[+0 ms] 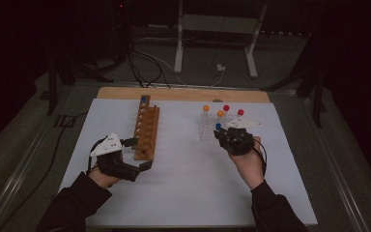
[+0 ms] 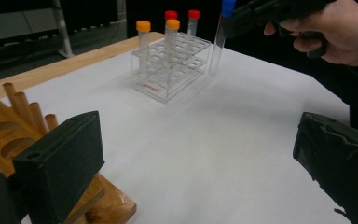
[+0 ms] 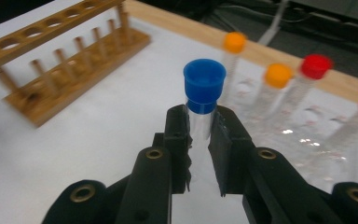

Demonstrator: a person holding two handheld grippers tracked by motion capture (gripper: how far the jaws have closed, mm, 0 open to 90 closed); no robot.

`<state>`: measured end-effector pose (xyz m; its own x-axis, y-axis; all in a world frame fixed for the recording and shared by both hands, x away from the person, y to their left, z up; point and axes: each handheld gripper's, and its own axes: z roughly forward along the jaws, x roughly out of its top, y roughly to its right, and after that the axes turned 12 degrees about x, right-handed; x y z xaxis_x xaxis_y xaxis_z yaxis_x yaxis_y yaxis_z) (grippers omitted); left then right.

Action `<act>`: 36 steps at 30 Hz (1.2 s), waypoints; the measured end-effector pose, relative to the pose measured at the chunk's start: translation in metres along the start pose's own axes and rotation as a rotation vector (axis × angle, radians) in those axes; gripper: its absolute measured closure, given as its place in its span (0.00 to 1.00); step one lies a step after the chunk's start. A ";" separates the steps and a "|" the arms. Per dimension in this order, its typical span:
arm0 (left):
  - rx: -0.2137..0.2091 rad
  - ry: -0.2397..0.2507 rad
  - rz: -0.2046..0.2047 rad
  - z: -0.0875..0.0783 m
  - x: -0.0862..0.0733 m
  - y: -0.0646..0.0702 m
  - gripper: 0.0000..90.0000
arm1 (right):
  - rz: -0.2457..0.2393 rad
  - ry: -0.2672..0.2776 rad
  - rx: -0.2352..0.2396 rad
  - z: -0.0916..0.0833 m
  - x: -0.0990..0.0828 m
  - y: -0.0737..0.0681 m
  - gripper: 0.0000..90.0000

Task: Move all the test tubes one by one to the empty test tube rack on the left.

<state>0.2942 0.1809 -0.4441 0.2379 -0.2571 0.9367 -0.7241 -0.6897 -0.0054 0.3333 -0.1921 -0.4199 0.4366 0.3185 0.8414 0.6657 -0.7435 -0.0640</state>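
Note:
My right gripper is shut on a clear tube with a blue cap, holding it upright just below the cap. In the left gripper view this blue-capped tube hangs beside the clear plastic rack. That clear rack carries two orange-capped and two red-capped tubes. A long wooden rack lies left of centre, with one blue-capped tube in its far end. My left gripper stands open at the wooden rack's near end, its jaws wide apart with nothing gripped.
A white sheet covers the table, and a bare wooden strip shows along its far edge. Beyond the table stand a metal frame's legs and cables on the floor.

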 end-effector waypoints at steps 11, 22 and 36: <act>-0.023 -0.001 0.019 0.007 0.010 0.009 0.03 | -0.028 -0.026 0.112 0.000 -0.015 -0.026 0.85; -0.068 0.014 0.027 0.017 0.021 0.020 0.06 | -0.065 -0.032 0.204 0.001 -0.022 -0.052 0.85; -0.147 0.015 0.070 0.046 0.038 0.047 0.30 | -0.086 -0.038 0.268 0.010 -0.027 -0.072 0.85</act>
<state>0.2988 0.1075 -0.4248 0.1746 -0.2899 0.9410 -0.8259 -0.5634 -0.0203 0.2800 -0.1414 -0.4430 0.3904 0.3989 0.8297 0.8355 -0.5320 -0.1374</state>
